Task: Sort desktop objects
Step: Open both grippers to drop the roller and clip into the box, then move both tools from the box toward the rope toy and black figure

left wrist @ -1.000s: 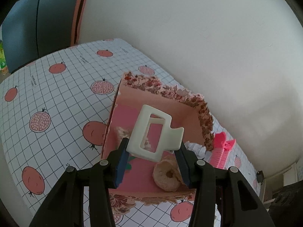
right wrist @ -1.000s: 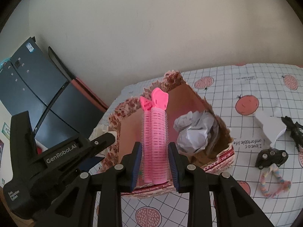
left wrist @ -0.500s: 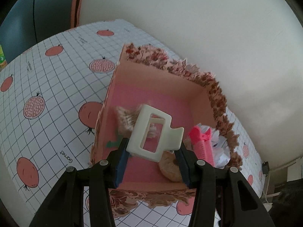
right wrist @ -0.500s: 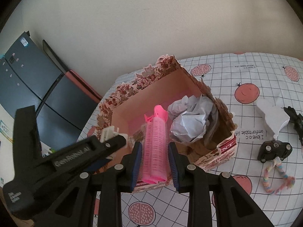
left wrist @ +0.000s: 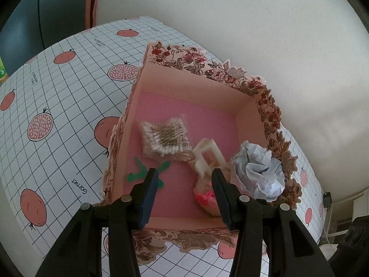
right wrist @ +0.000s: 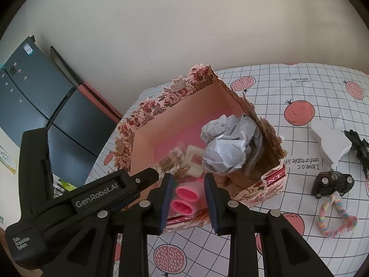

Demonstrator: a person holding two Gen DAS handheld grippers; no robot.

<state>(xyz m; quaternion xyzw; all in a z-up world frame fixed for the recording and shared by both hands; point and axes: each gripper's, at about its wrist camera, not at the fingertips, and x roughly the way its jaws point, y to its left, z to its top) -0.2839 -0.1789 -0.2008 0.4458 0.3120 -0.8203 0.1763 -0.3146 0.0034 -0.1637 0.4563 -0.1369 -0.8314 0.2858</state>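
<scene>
A floral cardboard box [left wrist: 207, 73] with a pink floor stands on the pomegranate-print tablecloth. My left gripper [left wrist: 184, 184] hangs open over its near wall with nothing between the pads. The cream hair claw [left wrist: 205, 154] lies on the box floor just past the fingertips, beside a pack of cotton swabs [left wrist: 166, 138]. My right gripper [right wrist: 188, 184] hovers over the same box [right wrist: 161, 106], jaws narrowly apart. The pink hair rollers [right wrist: 184, 198] lie below them inside the box, ends toward the camera, free of the pads. Crumpled paper [right wrist: 230, 145] fills the box's right corner.
On the cloth right of the box lie a black toy car [right wrist: 332, 182], a white plastic piece [right wrist: 329, 143], a pastel braided loop [right wrist: 336, 219] and a black item [right wrist: 359, 145]. A green cutout [left wrist: 138, 173] lies in the box. A wall rises close behind.
Both grippers sank closer over the box. The cream claw left the left jaws and now lies on the box floor. The pink rollers dropped from the right jaws into the box.
</scene>
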